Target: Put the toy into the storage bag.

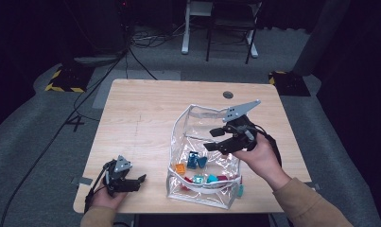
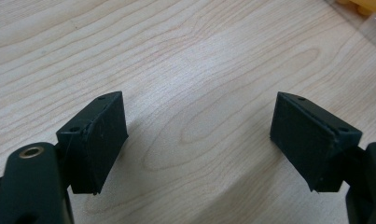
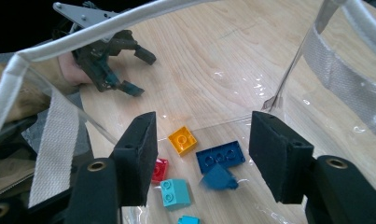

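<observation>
My right claw (image 3: 202, 154) hangs inside the mouth of the clear bag (image 1: 178, 125), jaws apart and gripping nothing. A small dark blue piece (image 3: 218, 178) sits blurred between them and below, apparently dropping toward the bricks on the bag's floor. To finish well, I judge I should keep the claw wide and lift straight up through the opening, so the pads do not snag the white rim (image 3: 106, 28) or the webbing strap (image 3: 52, 140). Inside lie a blue brick (image 3: 220, 156), an orange one (image 3: 182, 140), a red one (image 3: 158, 169) and a teal one (image 3: 175, 192). My left claw (image 1: 131, 182) rests open on the bare table (image 1: 141, 109), well apart from the bag; it holds nothing. The floppy bag wall is the main obstacle.
</observation>
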The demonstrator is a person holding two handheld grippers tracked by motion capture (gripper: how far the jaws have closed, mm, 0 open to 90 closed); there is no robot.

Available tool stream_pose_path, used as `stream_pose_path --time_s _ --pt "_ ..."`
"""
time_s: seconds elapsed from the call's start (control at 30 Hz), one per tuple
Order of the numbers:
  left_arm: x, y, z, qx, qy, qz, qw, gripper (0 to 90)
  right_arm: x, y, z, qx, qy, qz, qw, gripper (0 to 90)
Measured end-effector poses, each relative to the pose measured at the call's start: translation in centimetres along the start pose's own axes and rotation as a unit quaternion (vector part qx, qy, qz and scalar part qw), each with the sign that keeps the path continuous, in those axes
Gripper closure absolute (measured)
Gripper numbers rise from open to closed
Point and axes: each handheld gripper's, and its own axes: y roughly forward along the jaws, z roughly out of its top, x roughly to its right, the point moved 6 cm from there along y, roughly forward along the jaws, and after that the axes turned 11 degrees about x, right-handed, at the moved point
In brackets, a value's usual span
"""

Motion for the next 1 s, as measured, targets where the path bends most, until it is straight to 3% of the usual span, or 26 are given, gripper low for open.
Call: stream_pose_path --time_s 0.4,1.0 --pt "0.0 0.0 0.0 0.0 0.0 0.0 1.0 19.0 -0.4 -4.2 -0.9 0.027 -0.005 -0.016 0.9995 42.2" --pt "0.0 0.0 0.0 0.0 -0.001 0.0 1.0 19.0 1.0 -10.4 -3.1 0.052 0.014 -0.065 0.9964 41.4"
